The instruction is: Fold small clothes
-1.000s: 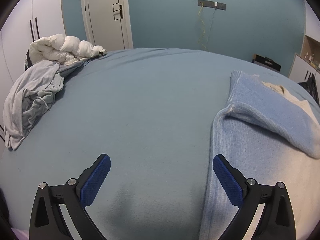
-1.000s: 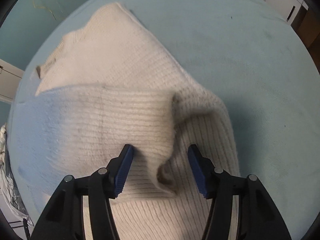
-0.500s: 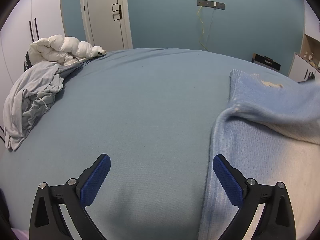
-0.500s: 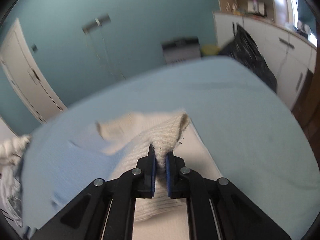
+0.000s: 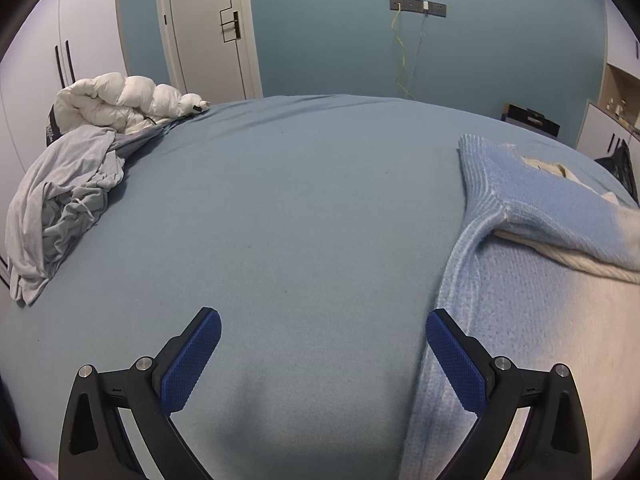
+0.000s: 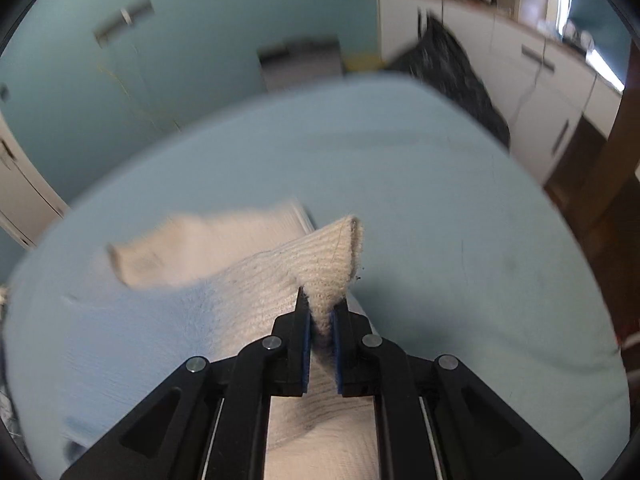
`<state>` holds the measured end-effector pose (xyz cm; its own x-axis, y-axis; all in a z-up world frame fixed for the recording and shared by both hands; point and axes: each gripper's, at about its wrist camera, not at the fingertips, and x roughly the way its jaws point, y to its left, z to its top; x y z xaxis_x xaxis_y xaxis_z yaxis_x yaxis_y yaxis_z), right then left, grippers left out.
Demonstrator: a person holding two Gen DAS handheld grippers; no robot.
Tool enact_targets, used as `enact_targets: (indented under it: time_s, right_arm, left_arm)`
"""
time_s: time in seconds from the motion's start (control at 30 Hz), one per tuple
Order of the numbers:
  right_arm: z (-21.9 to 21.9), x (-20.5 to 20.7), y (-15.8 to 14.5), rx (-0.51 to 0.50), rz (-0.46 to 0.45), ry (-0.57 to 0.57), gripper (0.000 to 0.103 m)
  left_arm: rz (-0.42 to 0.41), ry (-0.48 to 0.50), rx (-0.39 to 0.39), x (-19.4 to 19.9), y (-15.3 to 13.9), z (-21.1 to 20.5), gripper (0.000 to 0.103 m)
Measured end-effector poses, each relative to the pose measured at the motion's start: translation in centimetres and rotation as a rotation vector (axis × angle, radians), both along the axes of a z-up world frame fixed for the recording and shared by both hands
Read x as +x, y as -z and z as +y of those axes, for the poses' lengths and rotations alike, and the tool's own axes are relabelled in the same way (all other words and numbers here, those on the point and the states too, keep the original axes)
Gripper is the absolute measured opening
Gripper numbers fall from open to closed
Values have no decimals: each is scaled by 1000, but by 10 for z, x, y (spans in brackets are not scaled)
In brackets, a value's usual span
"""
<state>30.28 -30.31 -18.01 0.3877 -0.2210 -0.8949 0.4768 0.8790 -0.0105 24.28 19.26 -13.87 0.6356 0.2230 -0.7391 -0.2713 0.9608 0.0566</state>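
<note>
A knit sweater, light blue fading to cream (image 5: 532, 288), lies on the blue bed at the right of the left wrist view, with a sleeve folded across it. My left gripper (image 5: 320, 354) is open and empty, low over the bed sheet just left of the sweater's edge. In the right wrist view my right gripper (image 6: 320, 320) is shut on a cream fold of the sweater (image 6: 328, 264) and holds it lifted above the rest of the garment (image 6: 152, 320).
A pile of grey and white clothes (image 5: 76, 184) with a white puffy jacket (image 5: 120, 100) lies at the bed's far left. A door (image 5: 204, 28) and blue wall stand behind. White cabinets (image 6: 532, 76) and a black bag (image 6: 452, 64) stand past the bed's right side.
My right gripper closed on the sweater's cream fold and lifted it, tilting up toward the room. The folded sleeve shifted in the left view. My left gripper stayed still and open.
</note>
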Motion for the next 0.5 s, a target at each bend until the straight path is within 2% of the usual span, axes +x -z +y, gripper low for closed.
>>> enact_targets:
  time_s: [0.07, 0.13, 0.2, 0.23, 0.27, 0.3, 0.37, 0.5]
  right_arm:
    - [-15, -1, 15, 33, 41, 67, 16]
    - [-37, -9, 5, 60, 8, 170, 17]
    - [-57, -21, -13, 48, -43, 290, 36]
    - [-61, -28, -27, 28, -91, 323, 54]
    - [-58, -33, -43, -4, -144, 336, 63]
    - [-50, -34, -55, -31, -170, 334, 66]
    - [-13, -27, -70, -64, -168, 247, 84]
    - [94, -16, -49, -24, -81, -46, 85]
  left_arm:
    - [1, -2, 6, 0, 0, -1, 103]
    - [2, -4, -2, 1, 1, -1, 103]
    - [3, 1, -12, 2, 2, -2, 103]
    - [5, 5, -9, 2, 2, -4, 103]
    - [6, 8, -4, 2, 2, -5, 103]
    - [3, 13, 0, 2, 1, -7, 103]
    - [-5, 24, -1, 2, 0, -11, 103]
    - [-20, 44, 2, 0, -5, -17, 103]
